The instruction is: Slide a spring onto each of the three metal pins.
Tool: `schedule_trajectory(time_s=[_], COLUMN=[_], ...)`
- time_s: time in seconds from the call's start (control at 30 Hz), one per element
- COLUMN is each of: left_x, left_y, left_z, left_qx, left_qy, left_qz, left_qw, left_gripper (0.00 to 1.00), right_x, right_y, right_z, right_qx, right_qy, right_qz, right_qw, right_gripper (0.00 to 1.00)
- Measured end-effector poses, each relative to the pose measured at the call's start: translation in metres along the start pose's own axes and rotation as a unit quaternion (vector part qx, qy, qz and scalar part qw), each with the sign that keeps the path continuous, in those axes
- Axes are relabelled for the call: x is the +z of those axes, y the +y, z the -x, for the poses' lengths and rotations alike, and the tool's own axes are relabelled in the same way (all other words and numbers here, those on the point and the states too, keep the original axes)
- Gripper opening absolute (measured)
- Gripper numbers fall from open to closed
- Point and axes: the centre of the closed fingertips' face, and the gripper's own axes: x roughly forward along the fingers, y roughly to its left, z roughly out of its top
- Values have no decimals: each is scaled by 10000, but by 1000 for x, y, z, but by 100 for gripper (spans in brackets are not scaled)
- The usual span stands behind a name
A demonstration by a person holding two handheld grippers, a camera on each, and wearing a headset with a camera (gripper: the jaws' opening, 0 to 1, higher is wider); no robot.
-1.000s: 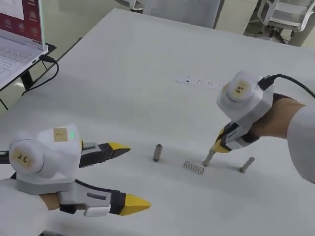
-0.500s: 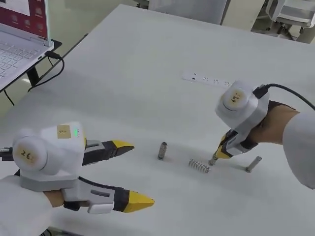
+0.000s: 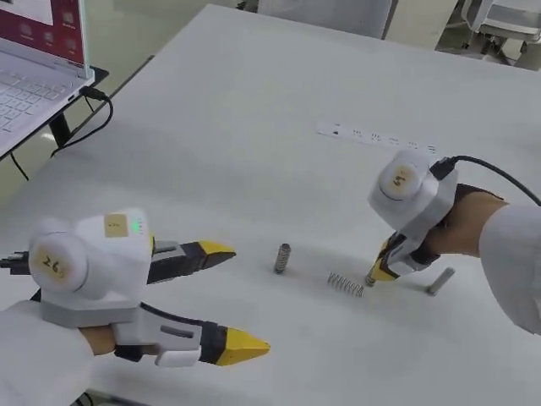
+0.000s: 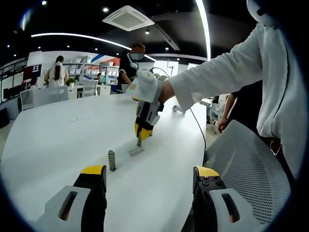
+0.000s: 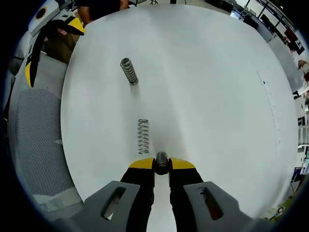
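Right tongs [image 5: 161, 166] clenched on a metal pin [image 5: 161, 160], loose spring [image 5: 143, 136] lying on the surface [image 5: 217, 87] just ahead of their tips, spring-fitted pin [image 5: 129, 70] upright farther ahead, left tongs [image 3: 249, 298] spread wide, empty.

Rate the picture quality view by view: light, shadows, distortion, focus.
Head view: even, soft light, only faint shadows beside the loose spring and the right tool; slightly soft overall. Left gripper view: strong fisheye bending of the table, and the ceiling light strip glares. Right gripper view: the table bulges round, and the pin at the tool tips looks sharp.
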Motion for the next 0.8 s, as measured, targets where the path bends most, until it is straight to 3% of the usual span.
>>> schedule_trajectory(time_s=[0.47, 0.6, 0.8], left_x=[1, 1, 1], left_y=[1, 1, 1], left_z=[1, 1, 2], left_qx=[9, 1, 10], left_qy=[17, 14, 4], left_qz=[-13, -18, -9], left_qw=[10000, 10000, 10000], left_gripper=[69, 69, 69], right_x=[3, 2, 2], right_y=[4, 5, 4], right_z=[0, -1, 0], right_qx=[130, 123, 84], right_qy=[-16, -8, -79], right_qz=[-79, 48, 53], right_qw=[9999, 9999, 9999], right_gripper=[9, 9, 15])
